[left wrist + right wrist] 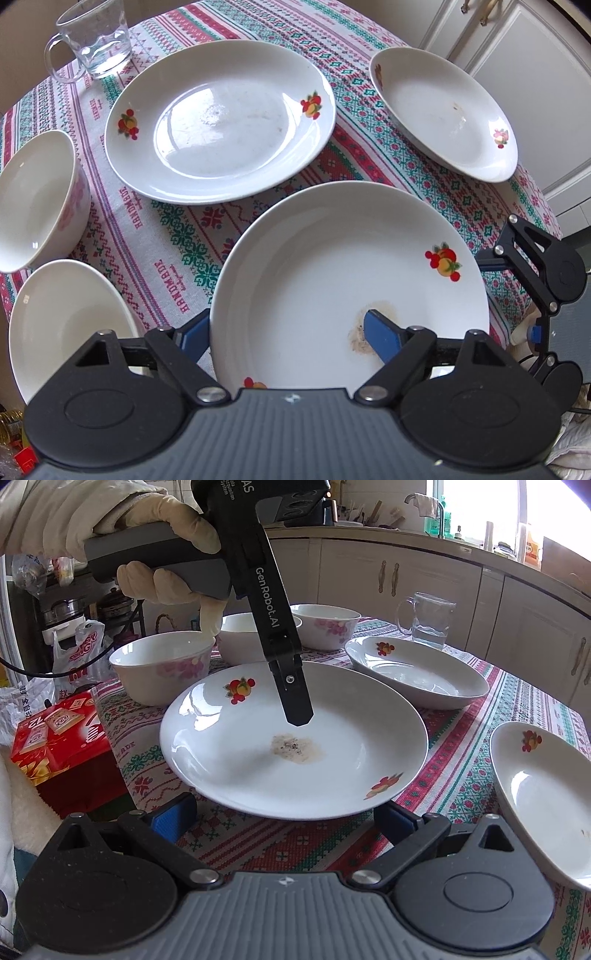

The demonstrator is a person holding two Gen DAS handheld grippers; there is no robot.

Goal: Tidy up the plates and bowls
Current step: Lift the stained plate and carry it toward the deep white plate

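A white round plate (332, 266) with fruit prints and a brown stain lies nearest on the patterned tablecloth (173, 236). My left gripper (286, 336) points steeply down over its rim. One blue finger (194, 334) is outside the edge and the other rests inside by the stain, so the rim wall is pinched. In the right wrist view a gloved hand (162, 520) holds that gripper over the plate (236, 760). My right gripper (284, 819) is open, its fingers spread wide at the plate's near edge and partly under it.
An oval plate (221, 122) and a deep plate (443, 114) lie farther back. Two bowls (37, 199) (66, 325) stand at the left, and a third bowl (325, 624) shows in the right wrist view. A glass mug (96, 37) holds water. A red box (55, 734) sits beside the table.
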